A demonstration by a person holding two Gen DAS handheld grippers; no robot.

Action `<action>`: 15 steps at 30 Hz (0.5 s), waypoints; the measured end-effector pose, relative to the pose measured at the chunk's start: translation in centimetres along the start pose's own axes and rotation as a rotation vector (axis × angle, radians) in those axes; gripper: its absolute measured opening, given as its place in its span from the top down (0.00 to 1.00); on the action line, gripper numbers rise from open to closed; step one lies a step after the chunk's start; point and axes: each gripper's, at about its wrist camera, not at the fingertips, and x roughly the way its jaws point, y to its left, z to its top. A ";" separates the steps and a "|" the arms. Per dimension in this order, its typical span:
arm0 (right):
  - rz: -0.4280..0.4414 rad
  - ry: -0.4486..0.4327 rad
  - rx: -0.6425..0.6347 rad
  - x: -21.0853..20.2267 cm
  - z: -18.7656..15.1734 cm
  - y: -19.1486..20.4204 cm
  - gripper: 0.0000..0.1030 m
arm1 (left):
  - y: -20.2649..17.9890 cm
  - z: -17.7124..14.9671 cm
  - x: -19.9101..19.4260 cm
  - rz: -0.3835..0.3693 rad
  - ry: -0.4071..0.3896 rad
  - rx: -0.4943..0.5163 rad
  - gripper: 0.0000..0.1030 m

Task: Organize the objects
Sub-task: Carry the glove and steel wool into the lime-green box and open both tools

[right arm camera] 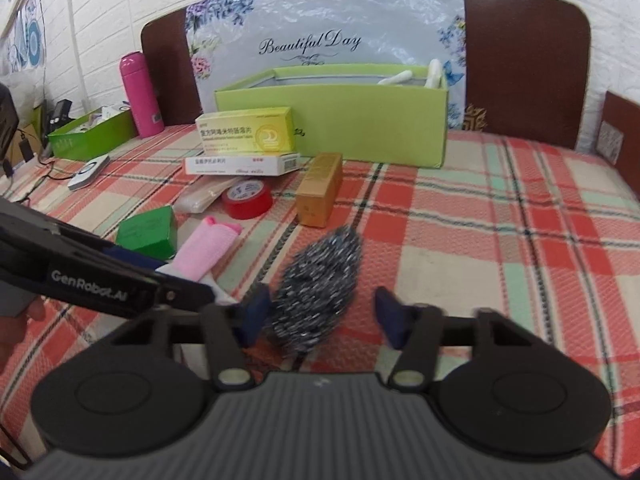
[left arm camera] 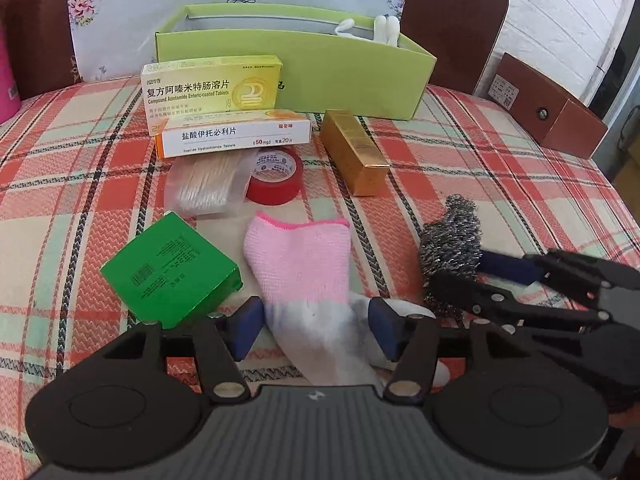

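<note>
Sock first, from my left-hand view: a pink and grey knitted sock [left arm camera: 300, 264] lies flat on the red, green and cream plaid bed [left arm camera: 480, 160], its grey foot end between my left jaws. These stand partly open, one blue pad [left arm camera: 248, 328] at each edge of the sock, which looks unsqueezed. Just left of it lies a green cardboard box [left arm camera: 172, 272]; beyond it a red roll of tape [left arm camera: 276, 178] and a gold oblong carton [left arm camera: 354, 150]. At the back stands a lime-green open box [left arm camera: 320, 68]. To the right my right jaws reach a silvery steel-wool scourer [left arm camera: 452, 240].

From my right-hand view, the scourer [right arm camera: 320, 276] sits on the bed between my right jaws, which are partly open: the left pad [right arm camera: 256, 316] touches it, the right pad [right arm camera: 390, 320] stands clear. The sock [right arm camera: 208, 248] lies to the left, the gold carton [right arm camera: 320, 188] beyond, the lime-green box [right arm camera: 360, 124] behind that.
</note>
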 end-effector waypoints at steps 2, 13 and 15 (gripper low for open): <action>0.004 -0.005 -0.034 -0.2 0.0 0.5 0.67 | -0.2 0.3 -0.1 -0.008 0.003 0.020 0.84; 0.053 -0.165 -0.012 -4.1 5.5 -1.0 0.70 | -0.8 4.9 -6.3 -0.135 -0.182 0.006 0.89; 0.047 -0.209 -0.005 -4.6 6.9 -1.5 0.70 | -0.8 6.5 -7.3 -0.128 -0.232 0.017 0.89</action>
